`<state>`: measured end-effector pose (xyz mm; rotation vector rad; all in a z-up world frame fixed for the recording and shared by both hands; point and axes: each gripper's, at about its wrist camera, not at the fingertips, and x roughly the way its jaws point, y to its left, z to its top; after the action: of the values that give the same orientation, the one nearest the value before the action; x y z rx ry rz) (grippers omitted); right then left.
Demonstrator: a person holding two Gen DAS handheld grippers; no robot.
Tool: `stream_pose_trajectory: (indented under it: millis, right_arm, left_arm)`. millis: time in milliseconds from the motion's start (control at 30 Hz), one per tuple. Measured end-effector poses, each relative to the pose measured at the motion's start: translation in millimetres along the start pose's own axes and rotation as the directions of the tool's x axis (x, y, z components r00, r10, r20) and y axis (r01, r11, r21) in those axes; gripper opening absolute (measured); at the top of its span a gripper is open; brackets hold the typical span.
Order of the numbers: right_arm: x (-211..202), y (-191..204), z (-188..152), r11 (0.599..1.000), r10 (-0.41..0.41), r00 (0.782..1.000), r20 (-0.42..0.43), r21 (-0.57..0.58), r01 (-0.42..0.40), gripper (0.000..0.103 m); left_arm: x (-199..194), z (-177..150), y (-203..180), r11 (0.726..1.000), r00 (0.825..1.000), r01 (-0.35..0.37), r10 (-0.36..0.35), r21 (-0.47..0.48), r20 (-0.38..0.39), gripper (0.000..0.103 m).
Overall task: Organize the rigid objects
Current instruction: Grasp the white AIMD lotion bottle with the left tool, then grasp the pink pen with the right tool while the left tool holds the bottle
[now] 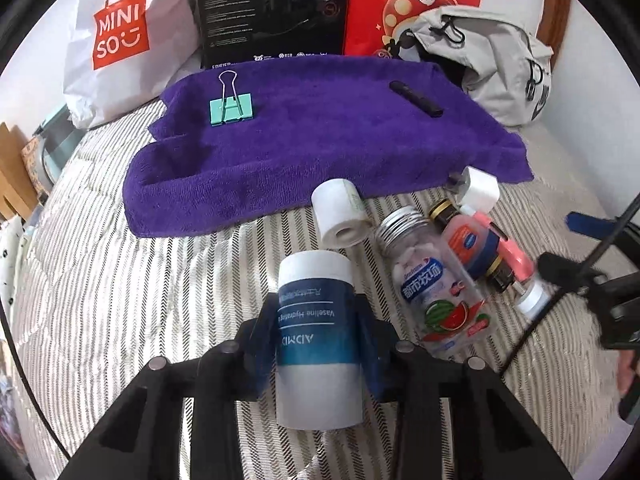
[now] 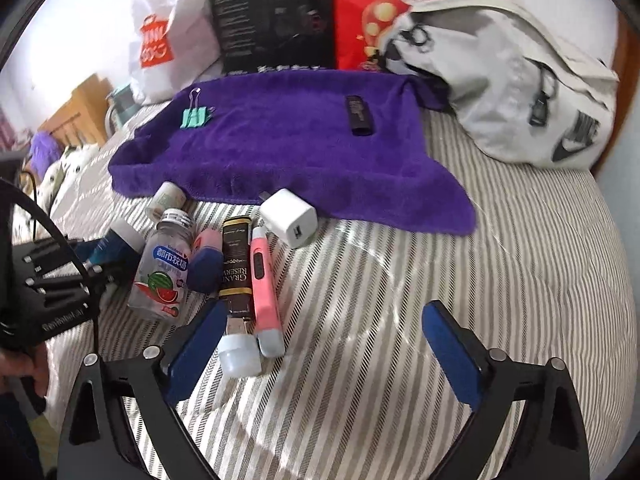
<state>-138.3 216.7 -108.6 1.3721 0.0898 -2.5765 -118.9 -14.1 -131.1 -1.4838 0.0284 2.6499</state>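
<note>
In the left wrist view my left gripper (image 1: 318,330) is shut on a white bottle with a blue Vaseline label (image 1: 316,344), held just above the striped bedcover. Ahead lies a purple towel (image 1: 320,132) carrying a teal binder clip (image 1: 231,109) and a black stick (image 1: 416,99). My right gripper (image 2: 324,356) stands open over the bedcover, nothing between its fingers; its left pad (image 2: 196,354) is beside the white cap of a black-and-gold bottle (image 2: 236,264). A pink pen-shaped device (image 2: 264,292), a clear candy bottle (image 2: 162,268), a small pink-and-blue bottle (image 2: 206,260), a white roll (image 2: 166,198) and a white charger (image 2: 290,218) lie clustered there.
Behind the towel stand a white shopping bag (image 1: 120,32), a black box (image 1: 272,8) and a red bag (image 1: 412,0). A grey backpack (image 2: 512,76) lies at the back right. Bare striped bedcover (image 2: 480,260) stretches to the right of the cluster. A hand (image 2: 24,364) holds the left gripper.
</note>
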Motion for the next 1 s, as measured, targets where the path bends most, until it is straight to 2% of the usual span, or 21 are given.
stream_pose_trajectory:
  millis: [133,200,367,467,533,567,600,633,700,767,867,1000]
  right_arm:
    - [10.7,7.4,6.2,0.997,-0.033,0.999,-0.005,-0.069,0.033,0.093]
    - [18.8,7.3,8.7,0.993,-0.056,0.998,-0.020,-0.102,0.054,0.085]
    - [21.0,3.1,6.8,0.993,-0.036,0.999,-0.012,-0.113,0.034,0.085]
    - [27.4,8.7,5.7,0.986,-0.039,0.999,-0.030,-0.162,0.034,0.075]
    - [28.9,12.6,6.3,0.985,-0.025,1.000,-0.016,-0.173,0.022,0.074]
    - [29.6,13.5,7.0,0.985,-0.019,1.000,-0.014,-0.174,0.017,0.070]
    - [29.9,14.1,7.7,0.984,-0.009,1.000,-0.009,-0.177,0.007,0.061]
    - [30.1,15.2,8.1,0.984,0.007,1.000,-0.006,-0.179,-0.008,0.057]
    - [29.8,18.5,7.8,0.981,0.036,0.999,-0.005,-0.188,-0.037,0.042]
    - [29.1,23.7,7.4,0.974,0.053,0.999,-0.004,-0.222,-0.052,0.032]
    - [28.7,23.9,8.0,0.971,0.086,0.996,-0.017,-0.223,-0.087,0.029]
    - [27.4,20.6,8.3,0.974,0.105,0.994,-0.031,-0.200,-0.110,0.017]
  left_arm:
    - [-0.1,-0.4,-2.9,0.999,1.000,-0.004,0.004,0.036,-0.002,0.034]
    - [0.4,0.5,-1.2,1.000,1.000,0.007,-0.007,0.023,-0.007,0.034]
    - [1.2,1.0,-0.4,1.000,1.000,0.014,-0.014,0.027,-0.011,0.035]
    - [1.6,1.2,-1.7,0.999,1.000,0.006,-0.005,0.032,-0.011,0.035]
    - [1.8,1.1,-1.5,0.999,1.000,0.004,-0.004,0.033,-0.010,0.035]
    - [1.7,1.0,-1.2,0.999,1.000,0.005,-0.004,0.034,-0.010,0.035]
    - [1.9,1.0,-0.9,0.999,1.000,0.006,-0.006,0.033,-0.010,0.035]
    - [1.8,0.9,-0.3,0.999,1.000,0.009,-0.009,0.032,-0.010,0.035]
    - [1.8,1.1,-0.1,0.999,1.000,0.010,-0.010,0.036,-0.013,0.035]
    - [2.1,1.0,-0.5,0.999,1.000,0.009,-0.008,0.031,-0.011,0.035]
    - [1.8,0.8,0.1,0.999,1.000,0.006,-0.005,0.037,-0.011,0.035]
    - [1.4,0.7,0.9,1.000,1.000,0.017,-0.017,0.021,-0.005,0.034]
